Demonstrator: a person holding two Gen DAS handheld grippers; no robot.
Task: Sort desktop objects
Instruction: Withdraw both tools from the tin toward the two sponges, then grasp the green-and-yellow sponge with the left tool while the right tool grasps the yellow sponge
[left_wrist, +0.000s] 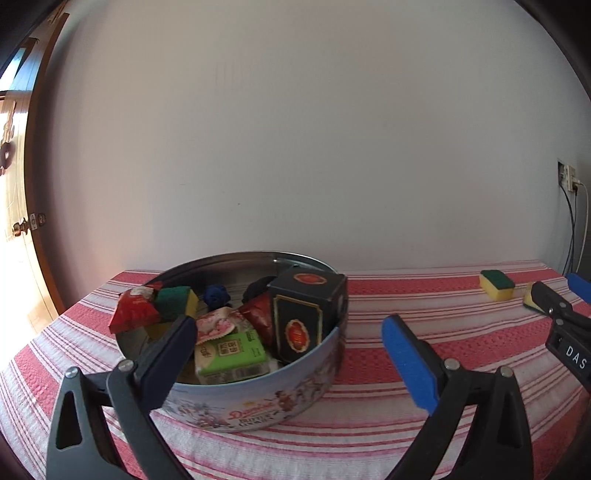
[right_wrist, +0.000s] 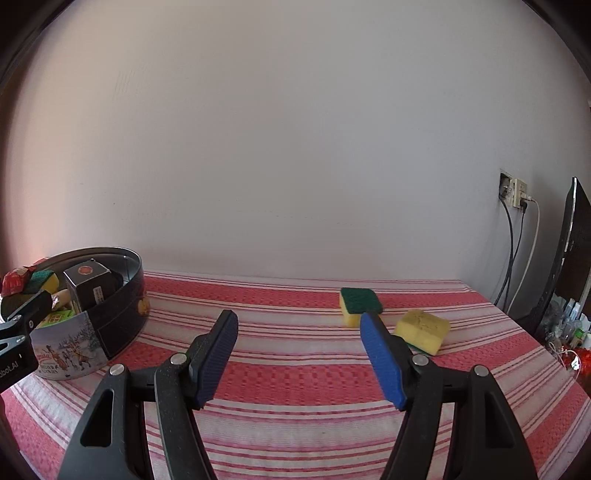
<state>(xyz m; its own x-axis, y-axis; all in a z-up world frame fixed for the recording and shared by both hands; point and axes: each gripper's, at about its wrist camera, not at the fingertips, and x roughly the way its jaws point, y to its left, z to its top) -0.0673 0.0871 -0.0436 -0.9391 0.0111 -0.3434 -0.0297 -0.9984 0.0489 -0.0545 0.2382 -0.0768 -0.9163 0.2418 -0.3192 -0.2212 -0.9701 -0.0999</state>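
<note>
A round printed tin (left_wrist: 258, 402) stands on the striped cloth. It holds a black box (left_wrist: 306, 314), a green packet (left_wrist: 232, 350), red sachets (left_wrist: 135, 310) and a green-and-yellow sponge (left_wrist: 175, 301). My left gripper (left_wrist: 291, 350) is open at the tin's near side. One of its fingers overlaps the tin's left front, the other stands outside to the right, and nothing is gripped. My right gripper (right_wrist: 299, 328) is open and empty over the cloth. Beyond it lie a sponge (right_wrist: 360, 301) with its green side up and a sponge (right_wrist: 423, 330) with its yellow side up.
The table with the red-and-white striped cloth (right_wrist: 295, 369) stands against a white wall. A socket with cables (right_wrist: 513, 192) and a dark screen (right_wrist: 572, 251) are at the right. A wooden door (left_wrist: 22, 221) is at the far left. The tin (right_wrist: 92, 332) is left of my right gripper.
</note>
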